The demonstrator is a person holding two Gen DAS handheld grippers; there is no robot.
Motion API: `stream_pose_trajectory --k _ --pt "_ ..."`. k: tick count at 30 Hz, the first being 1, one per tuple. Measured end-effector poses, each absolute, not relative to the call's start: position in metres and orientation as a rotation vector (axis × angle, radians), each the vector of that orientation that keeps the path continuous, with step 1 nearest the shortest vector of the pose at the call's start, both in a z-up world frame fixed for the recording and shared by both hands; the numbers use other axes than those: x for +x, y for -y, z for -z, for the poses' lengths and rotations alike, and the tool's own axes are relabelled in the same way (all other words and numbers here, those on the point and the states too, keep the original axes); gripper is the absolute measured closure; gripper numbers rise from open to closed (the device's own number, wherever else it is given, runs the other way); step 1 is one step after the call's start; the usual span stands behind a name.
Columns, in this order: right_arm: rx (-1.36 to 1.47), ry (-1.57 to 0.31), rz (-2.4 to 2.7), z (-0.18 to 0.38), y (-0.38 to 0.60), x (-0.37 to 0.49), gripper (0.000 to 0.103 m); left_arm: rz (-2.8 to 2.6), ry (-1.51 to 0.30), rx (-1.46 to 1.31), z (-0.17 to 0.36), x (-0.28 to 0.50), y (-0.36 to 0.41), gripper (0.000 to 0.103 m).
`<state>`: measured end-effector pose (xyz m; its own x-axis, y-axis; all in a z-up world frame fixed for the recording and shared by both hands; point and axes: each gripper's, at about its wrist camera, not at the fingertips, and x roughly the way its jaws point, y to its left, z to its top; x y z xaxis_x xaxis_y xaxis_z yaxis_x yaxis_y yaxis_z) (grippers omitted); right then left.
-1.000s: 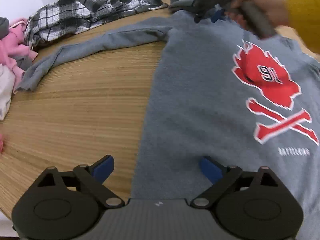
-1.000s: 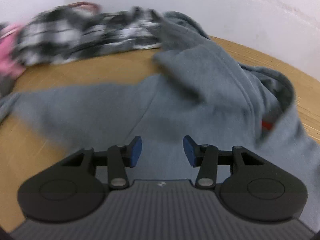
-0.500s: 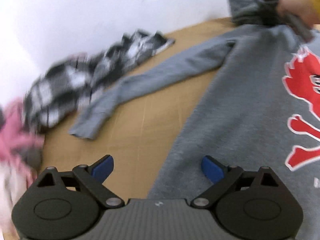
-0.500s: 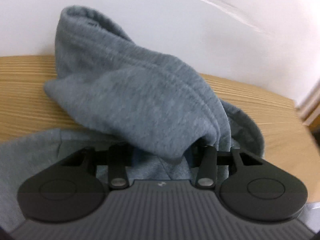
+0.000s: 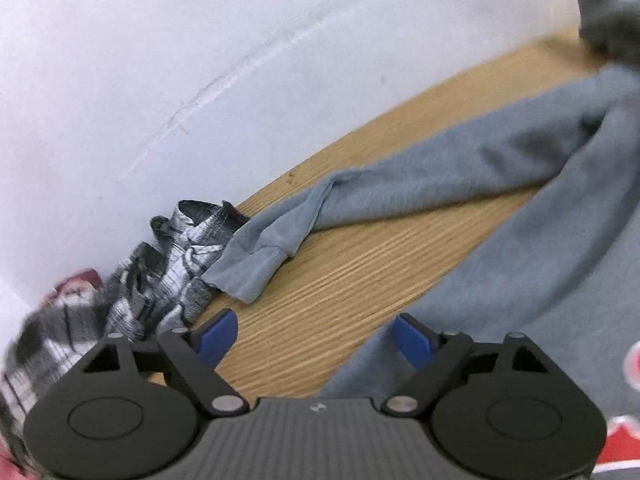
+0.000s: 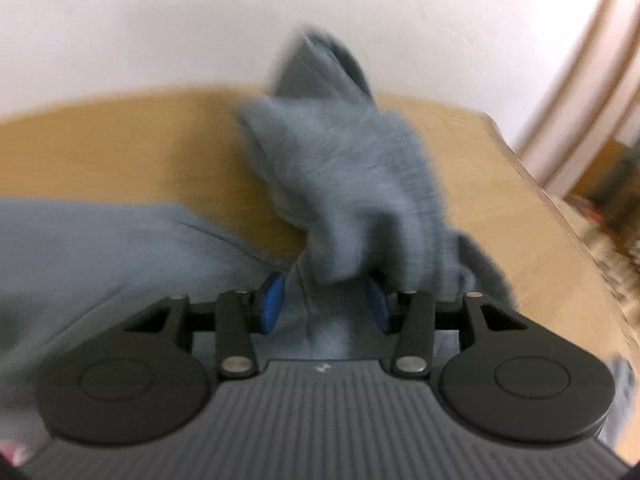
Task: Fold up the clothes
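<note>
A grey sweatshirt (image 5: 560, 264) lies spread on a wooden table (image 5: 344, 280) that stands against a white wall (image 5: 200, 60). One long sleeve (image 5: 400, 188) runs out from the body toward the table's back edge along the wall; its cuff (image 5: 256, 260) rests flat on the wood, its tip touching a heap of black-and-white checked cloth (image 5: 176, 264) piled at that edge. Something pink (image 5: 76, 284) shows behind the checked heap, too blurred to make out. A bit of red print (image 5: 624, 452) sits on the sweatshirt's front at the lower right of the left wrist view.

The left claw (image 5: 316, 338) stands wide over the side edge of the sweatshirt's body — its jaws have just been closing a little, yet nothing is caught between them: one blue fingertip (image 5: 218, 334) is above bare wood, the other over grey cloth, neither visibly pressing.

The right claw (image 6: 324, 306) stands about half open with grey fabric between its blue fingertips (image 6: 274, 306). A bunched fold of the sweatshirt (image 6: 344, 184) rises just ahead of it, near the table's far corner — the picture is blurred, so whether the pads truly pinch the cloth I cannot tell.
</note>
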<state>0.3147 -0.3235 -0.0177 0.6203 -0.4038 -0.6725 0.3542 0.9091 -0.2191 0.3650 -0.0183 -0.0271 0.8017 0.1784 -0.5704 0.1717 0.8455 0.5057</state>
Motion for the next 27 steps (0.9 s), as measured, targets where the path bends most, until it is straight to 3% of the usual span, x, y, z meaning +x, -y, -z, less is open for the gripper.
stream_pose_trajectory --k 2,5,12,15,27 --pt "-0.1 -0.71 0.391 -0.009 0.336 0.261 0.053 0.033 -0.675 0.516 0.012 0.34 0.005 0.016" --pt "-0.15 -0.679 0.409 -0.029 0.368 0.2 0.036 0.126 -0.7 0.467 0.001 0.283 -0.007 0.016" --pt "-0.23 -1.004 0.433 0.034 0.437 0.189 0.037 0.267 -0.832 0.425 0.021 0.137 0.05 0.015" --pt "-0.273 -1.014 0.366 0.049 0.425 0.168 0.039 0.274 -0.865 0.487 0.041 0.097 0.076 0.015" --pt "-0.229 -1.262 -0.177 0.033 0.332 -0.014 0.04 0.059 -0.988 0.545 0.053 0.06 0.056 0.009"
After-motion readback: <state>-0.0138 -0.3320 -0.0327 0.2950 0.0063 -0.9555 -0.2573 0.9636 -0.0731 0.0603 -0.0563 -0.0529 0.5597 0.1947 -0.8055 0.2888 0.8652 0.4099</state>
